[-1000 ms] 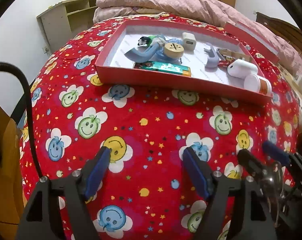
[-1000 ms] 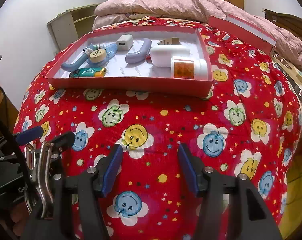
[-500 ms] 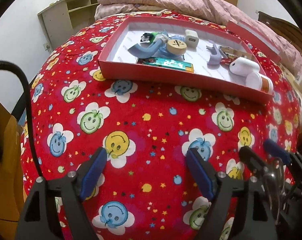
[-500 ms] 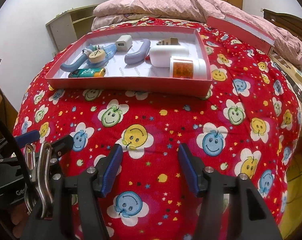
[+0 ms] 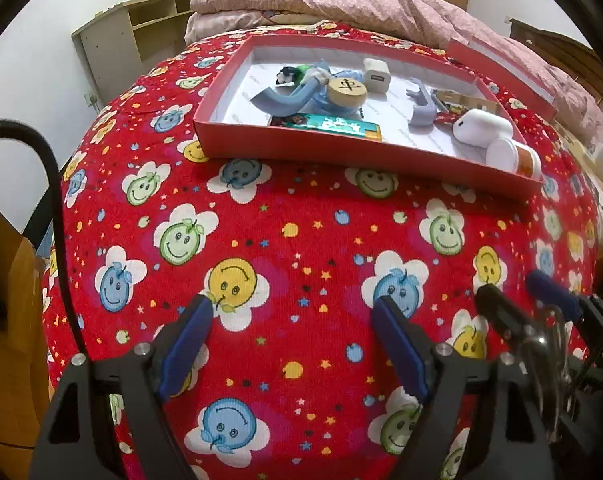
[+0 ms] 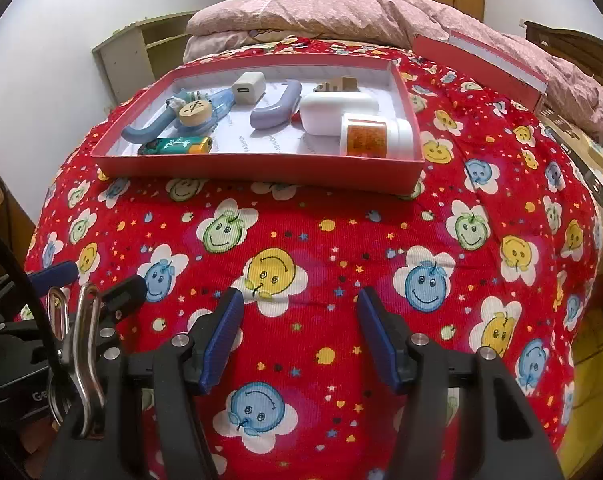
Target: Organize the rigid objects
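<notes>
A shallow red box (image 5: 341, 148) (image 6: 261, 166) lies on the red smiley bedspread, well beyond both grippers. Inside it lie a blue curved piece (image 6: 149, 130), a round wooden disc (image 5: 346, 90), a white charger cube (image 6: 248, 86), a lavender handle (image 6: 277, 106), a white case (image 6: 337, 112), a white bottle with an orange label (image 6: 375, 136) and a green lighter (image 5: 333, 126). My left gripper (image 5: 291, 312) hovers over the bedspread, open wide and empty. My right gripper (image 6: 300, 300) is beside it, also open with only cloth between its blue pads.
The box's red lid (image 6: 481, 54) rests at the back right against a pink quilt (image 6: 321, 12). A pale shelf unit (image 5: 133, 48) stands by the wall at the left. The bedspread (image 5: 301, 240) drops away at its left and right edges.
The left gripper's jaws have spread slightly wider. The right gripper and the things in the box look the same.
</notes>
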`<action>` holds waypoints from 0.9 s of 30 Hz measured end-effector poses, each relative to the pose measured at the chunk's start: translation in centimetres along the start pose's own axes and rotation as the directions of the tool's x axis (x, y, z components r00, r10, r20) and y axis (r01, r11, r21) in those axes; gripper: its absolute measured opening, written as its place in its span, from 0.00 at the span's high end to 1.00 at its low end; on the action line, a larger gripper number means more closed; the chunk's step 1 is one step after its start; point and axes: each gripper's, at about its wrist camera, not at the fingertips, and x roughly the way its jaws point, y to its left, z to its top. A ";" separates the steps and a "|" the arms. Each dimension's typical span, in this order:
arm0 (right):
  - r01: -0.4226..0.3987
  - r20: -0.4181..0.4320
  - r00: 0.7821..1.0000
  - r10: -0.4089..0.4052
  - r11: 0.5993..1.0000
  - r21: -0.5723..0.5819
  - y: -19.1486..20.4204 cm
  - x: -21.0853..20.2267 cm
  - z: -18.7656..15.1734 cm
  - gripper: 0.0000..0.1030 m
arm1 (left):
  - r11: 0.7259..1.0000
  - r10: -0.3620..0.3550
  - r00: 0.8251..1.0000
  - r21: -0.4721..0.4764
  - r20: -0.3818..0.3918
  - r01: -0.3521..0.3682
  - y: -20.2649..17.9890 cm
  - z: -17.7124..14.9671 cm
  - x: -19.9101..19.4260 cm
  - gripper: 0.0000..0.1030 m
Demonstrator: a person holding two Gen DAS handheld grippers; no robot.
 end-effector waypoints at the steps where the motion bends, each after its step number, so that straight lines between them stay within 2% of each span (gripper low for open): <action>1: -0.001 0.000 1.000 0.001 1.000 0.001 0.0 0.0 0.0 0.41 | 1.000 0.000 1.000 -0.001 0.001 0.000 0.0 0.0 0.0 0.17; 27: -0.002 0.009 1.000 0.002 1.000 0.001 0.0 -0.1 0.1 0.40 | 1.000 0.000 1.000 0.002 -0.006 0.000 0.1 0.1 0.1 0.17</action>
